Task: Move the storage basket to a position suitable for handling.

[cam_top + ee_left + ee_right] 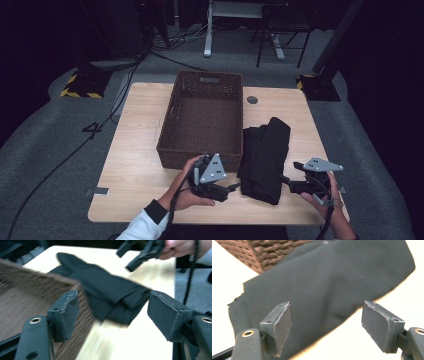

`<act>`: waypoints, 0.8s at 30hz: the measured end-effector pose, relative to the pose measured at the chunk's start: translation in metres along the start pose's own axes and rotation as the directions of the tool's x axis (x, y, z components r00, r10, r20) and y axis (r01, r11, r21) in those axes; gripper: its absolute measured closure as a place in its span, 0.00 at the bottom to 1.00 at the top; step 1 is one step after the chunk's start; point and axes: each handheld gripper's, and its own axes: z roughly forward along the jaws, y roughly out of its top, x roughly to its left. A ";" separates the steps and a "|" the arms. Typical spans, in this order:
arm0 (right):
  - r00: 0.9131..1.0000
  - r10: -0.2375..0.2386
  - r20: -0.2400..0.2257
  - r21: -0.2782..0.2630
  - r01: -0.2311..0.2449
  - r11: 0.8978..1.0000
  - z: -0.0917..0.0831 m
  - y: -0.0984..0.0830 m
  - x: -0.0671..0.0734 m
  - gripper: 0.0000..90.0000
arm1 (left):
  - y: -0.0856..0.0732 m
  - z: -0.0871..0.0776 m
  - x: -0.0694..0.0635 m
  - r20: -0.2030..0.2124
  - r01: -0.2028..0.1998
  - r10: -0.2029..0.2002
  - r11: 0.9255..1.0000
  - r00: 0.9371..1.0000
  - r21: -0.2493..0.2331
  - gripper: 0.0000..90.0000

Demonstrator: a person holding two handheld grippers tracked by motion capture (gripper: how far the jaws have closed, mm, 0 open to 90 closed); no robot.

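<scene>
A folded black cloth (264, 156) lies on the wooden table (135, 145), just right of a brown woven basket (204, 118). My left gripper (231, 188) is near the table's front edge, left of the cloth's near end, open and holding nothing. In the left gripper view the cloth (107, 296) lies ahead between the spread jaws, with the basket (30, 305) to the left. My right gripper (284, 178) is open at the cloth's right side. In the right gripper view the cloth (324, 287) lies just beyond the jaws and the basket's corner (262, 250) is behind it.
The basket holds nothing that I can see. A round grommet (252, 100) sits in the table at the back right. Beyond the table are cables on grey floor, a desk leg and a chair. The other gripper (140, 252) shows at the top of the left gripper view.
</scene>
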 end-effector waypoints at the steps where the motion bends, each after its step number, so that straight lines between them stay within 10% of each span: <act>1: 0.999 -0.001 0.034 0.005 0.001 1.000 -0.001 -0.002 -0.004 0.29 | 0.001 0.007 -0.002 0.012 0.003 -0.003 1.000 1.000 0.006 0.29; 8: 0.993 0.082 0.084 0.021 -0.084 0.996 0.005 -0.015 -0.033 0.30 | 0.004 0.076 -0.021 0.128 -0.022 0.013 0.998 0.992 0.065 0.41; 15: 0.991 0.106 0.085 0.049 -0.110 0.993 0.014 -0.024 -0.043 0.30 | -0.003 0.137 -0.028 0.093 0.000 -0.013 0.990 0.996 0.144 0.55; 24: 0.992 0.104 0.078 0.056 -0.108 0.993 0.016 -0.024 -0.043 0.29 | -0.019 0.149 -0.020 0.077 -0.032 0.016 0.975 0.997 0.219 0.96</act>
